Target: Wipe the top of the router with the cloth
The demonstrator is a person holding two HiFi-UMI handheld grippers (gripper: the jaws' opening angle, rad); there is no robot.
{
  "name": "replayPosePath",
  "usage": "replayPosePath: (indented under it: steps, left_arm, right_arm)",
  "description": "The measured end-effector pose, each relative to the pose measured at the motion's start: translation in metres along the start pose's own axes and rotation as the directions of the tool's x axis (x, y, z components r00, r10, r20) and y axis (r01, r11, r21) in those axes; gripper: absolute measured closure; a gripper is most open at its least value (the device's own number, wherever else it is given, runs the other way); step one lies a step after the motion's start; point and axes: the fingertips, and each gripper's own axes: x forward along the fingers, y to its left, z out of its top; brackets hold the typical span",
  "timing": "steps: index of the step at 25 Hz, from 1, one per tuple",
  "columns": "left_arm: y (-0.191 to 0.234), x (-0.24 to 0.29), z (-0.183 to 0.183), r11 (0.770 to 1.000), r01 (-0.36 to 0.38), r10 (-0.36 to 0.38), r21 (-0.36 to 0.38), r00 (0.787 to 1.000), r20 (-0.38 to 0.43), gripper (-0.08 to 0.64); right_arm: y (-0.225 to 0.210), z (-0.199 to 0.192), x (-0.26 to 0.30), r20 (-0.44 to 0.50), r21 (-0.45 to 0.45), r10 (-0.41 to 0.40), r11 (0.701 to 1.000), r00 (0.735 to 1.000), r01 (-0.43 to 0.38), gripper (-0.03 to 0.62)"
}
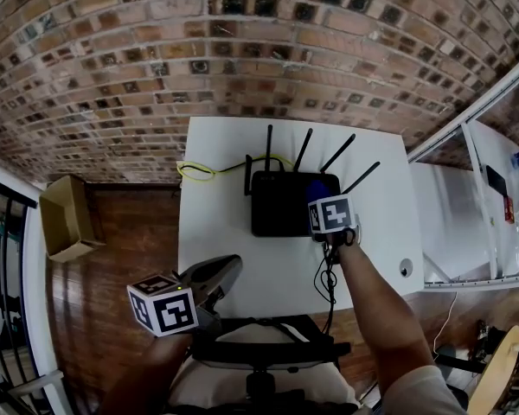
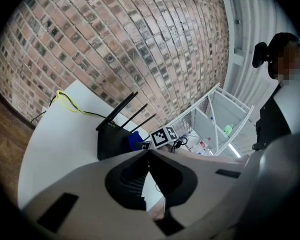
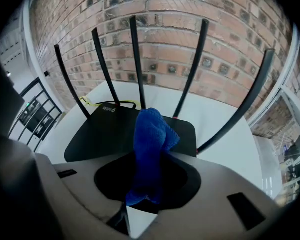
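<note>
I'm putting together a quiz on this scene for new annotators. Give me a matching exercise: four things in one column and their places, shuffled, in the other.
Things:
1. cloth
2. router
3. yellow cable
4. cardboard box

Places:
A. on the wooden floor, left of the table
B. on the table, antennas up
C. clamped in the right gripper
D. at the table's far edge, behind the router

Pairs: 1-C, 2-B, 3-D, 4-A.

- A brick wall [image 1: 242, 50] stands behind the white worktop [image 1: 216, 188].
- Wooden floor [image 1: 112, 232], with an open cardboard box [image 1: 67, 219] on it.
- White shelving [image 1: 493, 206] at the right.
</note>
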Motion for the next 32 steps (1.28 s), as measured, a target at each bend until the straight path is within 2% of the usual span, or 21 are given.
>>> replayPosePath:
  steps: [17,27,32]
  left_arm:
    - [0.012,-0.025,0.001,0.999,-0.037,0.037,-0.006,0.998,0.042,0.558]
    - [0.013,-0.026,0.001,1.0,-0.026,0.026,-0.014,0.998,0.048,0.558]
    - [0.011,-0.023,0.001,1.0,-0.024,0.024,-0.015,0.999,0.038,0.558]
  right_arm:
    - [0.121,0.035,0.005,0.026,-0.057,0.174,0.983,0.984,-0.173,0.465]
    - [0.162,0.034,0.002,0.021,-0.066,0.259,0.964,0.966,-0.258,0.465]
    - [0.178,0.033,-0.004,0.02,-0.06,0.324,0.945,0.946,-0.322,0.465]
